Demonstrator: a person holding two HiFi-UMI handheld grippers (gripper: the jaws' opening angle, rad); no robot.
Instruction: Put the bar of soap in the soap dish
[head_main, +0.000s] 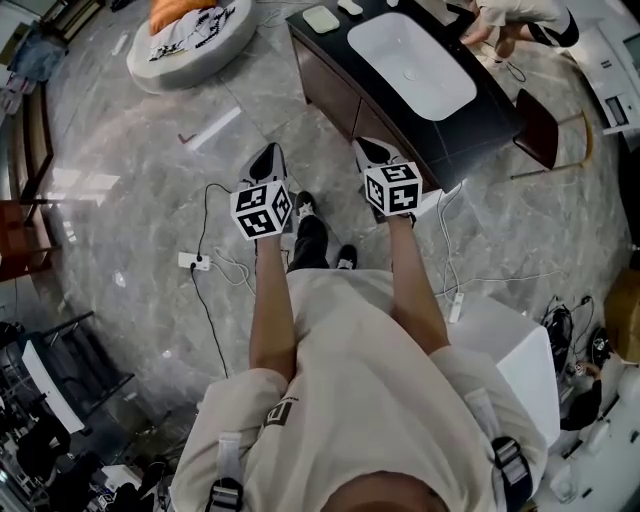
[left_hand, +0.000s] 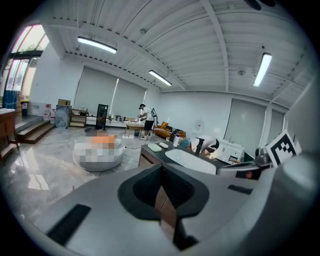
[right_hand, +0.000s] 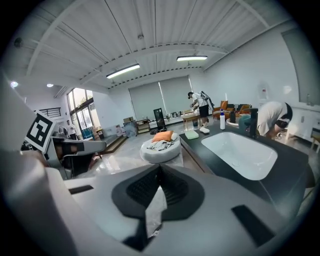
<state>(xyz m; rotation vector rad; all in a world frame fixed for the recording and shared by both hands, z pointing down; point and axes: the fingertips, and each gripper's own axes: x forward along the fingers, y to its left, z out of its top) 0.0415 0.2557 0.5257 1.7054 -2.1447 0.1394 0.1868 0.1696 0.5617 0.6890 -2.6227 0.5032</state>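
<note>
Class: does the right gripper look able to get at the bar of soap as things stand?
Probably not yet. The right gripper hangs shut, short of the counter; the bar of soap lies at its far end, past the sink. Nothing blocks the way.

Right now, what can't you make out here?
- Pale green rectangular item and small white item on the black counter: too small in every view to tell soap from dish.
- Bending person in white: cut off by head view's top edge.
- Round white floor cushion: top under a mosaic patch, left gripper view.
</note>
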